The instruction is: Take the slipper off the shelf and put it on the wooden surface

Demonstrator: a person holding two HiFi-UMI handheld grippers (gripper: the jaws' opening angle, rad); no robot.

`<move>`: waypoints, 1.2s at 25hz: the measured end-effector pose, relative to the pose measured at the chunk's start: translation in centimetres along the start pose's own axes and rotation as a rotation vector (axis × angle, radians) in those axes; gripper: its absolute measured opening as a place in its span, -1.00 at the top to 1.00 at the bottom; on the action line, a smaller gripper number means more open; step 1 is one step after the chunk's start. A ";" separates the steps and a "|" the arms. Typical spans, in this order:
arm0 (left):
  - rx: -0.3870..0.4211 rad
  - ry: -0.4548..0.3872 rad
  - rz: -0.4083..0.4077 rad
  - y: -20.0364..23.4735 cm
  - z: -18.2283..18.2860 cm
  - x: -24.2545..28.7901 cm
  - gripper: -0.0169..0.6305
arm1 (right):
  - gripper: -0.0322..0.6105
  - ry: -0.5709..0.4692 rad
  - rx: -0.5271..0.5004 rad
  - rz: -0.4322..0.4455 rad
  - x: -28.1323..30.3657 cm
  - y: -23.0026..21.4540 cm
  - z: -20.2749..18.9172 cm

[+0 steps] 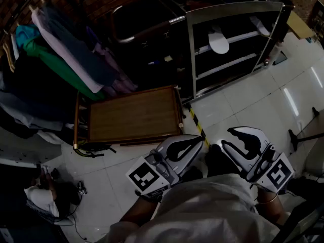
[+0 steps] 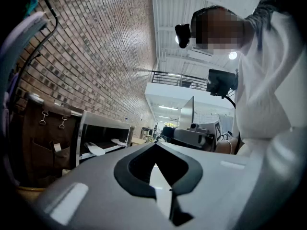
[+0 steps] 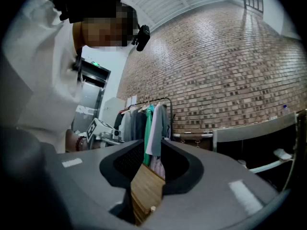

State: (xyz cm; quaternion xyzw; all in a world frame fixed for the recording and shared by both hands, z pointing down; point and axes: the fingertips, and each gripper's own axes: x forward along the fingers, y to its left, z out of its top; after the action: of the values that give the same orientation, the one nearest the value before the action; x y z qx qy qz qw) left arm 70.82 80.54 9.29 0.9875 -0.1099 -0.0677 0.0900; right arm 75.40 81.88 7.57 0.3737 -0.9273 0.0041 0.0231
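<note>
wooden surface (image 1: 134,113) shows whole overhead, a sliver past right claw (image 3: 147,150).

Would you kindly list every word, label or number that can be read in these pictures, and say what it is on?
No text here is readable.
Green sign, right gripper view: too small to read.
Left cube and right cube: black-and-white marker patterns only, no letters or numbers.

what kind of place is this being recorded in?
Probably a mock home corner set up inside a big hall or warehouse. A clothes rack with hanging garments, a metal shelf holding slippers and a small wooden table stand on white floor tiles by a tall brick wall.
</note>
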 end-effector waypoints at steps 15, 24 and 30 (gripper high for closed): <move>0.036 0.000 0.092 13.6 1.1 10.5 1.00 | 0.59 -0.031 0.228 -0.224 4.2 -29.7 -8.6; 0.015 0.038 0.179 23.0 1.8 20.1 1.00 | 0.48 0.103 0.375 -0.272 9.0 -46.1 -15.6; -0.008 0.059 0.234 27.0 0.9 22.3 1.00 | 0.37 0.201 0.487 -0.292 13.1 -51.7 -22.0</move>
State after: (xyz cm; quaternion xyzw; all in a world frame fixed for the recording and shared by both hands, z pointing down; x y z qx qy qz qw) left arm 86.74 49.34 11.10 0.9691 -0.2215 -0.0279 0.1044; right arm 102.71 36.05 29.65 0.4952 -0.8286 0.2599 0.0246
